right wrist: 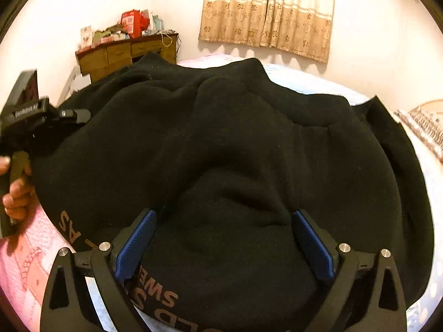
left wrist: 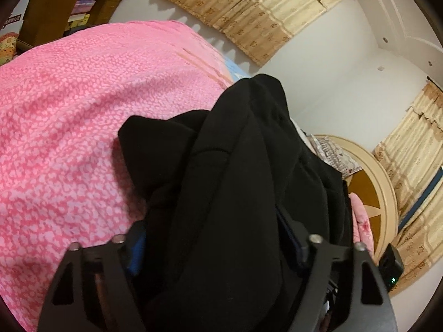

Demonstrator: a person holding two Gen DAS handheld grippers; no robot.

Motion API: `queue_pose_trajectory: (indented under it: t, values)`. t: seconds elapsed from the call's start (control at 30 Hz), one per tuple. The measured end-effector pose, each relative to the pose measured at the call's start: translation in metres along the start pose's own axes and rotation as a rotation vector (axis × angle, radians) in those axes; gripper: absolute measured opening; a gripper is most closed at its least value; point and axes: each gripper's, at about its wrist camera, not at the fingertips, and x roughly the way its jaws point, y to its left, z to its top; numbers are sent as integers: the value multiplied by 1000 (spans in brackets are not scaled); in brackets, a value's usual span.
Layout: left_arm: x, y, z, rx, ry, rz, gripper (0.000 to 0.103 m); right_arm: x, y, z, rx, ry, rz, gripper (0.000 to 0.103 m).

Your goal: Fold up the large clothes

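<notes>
The black sweatshirt lies bunched on the pink bedspread, folding barely begun and most still ahead, with the right gripper spread wide over it, pinching nothing, and the left gripper stuffed with cloth, its grip unclear.

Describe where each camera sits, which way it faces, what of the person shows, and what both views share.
Left wrist: on the left gripper, looking along its fingers at bunched black sweatshirt over the pink blanket; no hand shows.
Right wrist: on the right gripper, jaws open over the sweatshirt; the person's hand shows at left.
Shared: sweatshirt, pink blanket, curtains.
</notes>
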Motion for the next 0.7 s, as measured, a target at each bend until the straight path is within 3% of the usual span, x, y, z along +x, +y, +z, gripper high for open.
queue_pose_trajectory:
  t: [0.27,0.7]
  values:
    - [-14,2,-4,-10,-27,-85,44,9,8,5,-22,31,-55,100]
    - [-26,-51,7,98,-85,-179,37,12,4,7,-4,24,-44,101]
